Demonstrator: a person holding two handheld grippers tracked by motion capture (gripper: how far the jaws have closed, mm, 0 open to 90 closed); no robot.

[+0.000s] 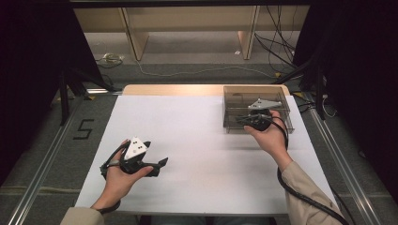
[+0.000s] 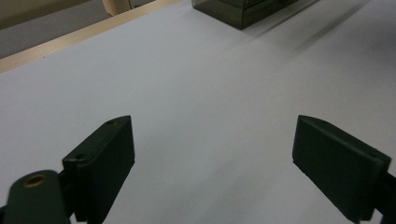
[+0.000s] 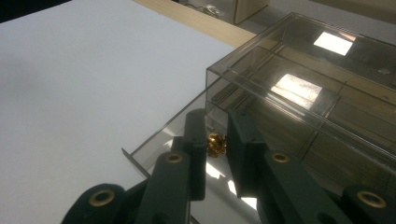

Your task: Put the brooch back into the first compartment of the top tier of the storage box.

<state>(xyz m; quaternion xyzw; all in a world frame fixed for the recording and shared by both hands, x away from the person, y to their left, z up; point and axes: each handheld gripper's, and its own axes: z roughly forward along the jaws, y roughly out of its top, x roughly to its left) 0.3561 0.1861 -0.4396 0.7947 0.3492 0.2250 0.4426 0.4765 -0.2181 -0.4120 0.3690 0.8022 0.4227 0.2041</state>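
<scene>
A smoky clear plastic box with drawers stands at the far right of the white table. Its lower drawer is pulled partly out. My right gripper is at the box's front, shut on the drawer's small gold knob. My left gripper is held low over the near left of the table, tips pointing right. It is open, with bare white surface between its jaws. The box's corner lies far ahead of it.
The table's wooden far edge shows beyond the white sheet. Shelving legs and cables lie on the floor behind. A "5" marking and a metal rail are on the floor at the left.
</scene>
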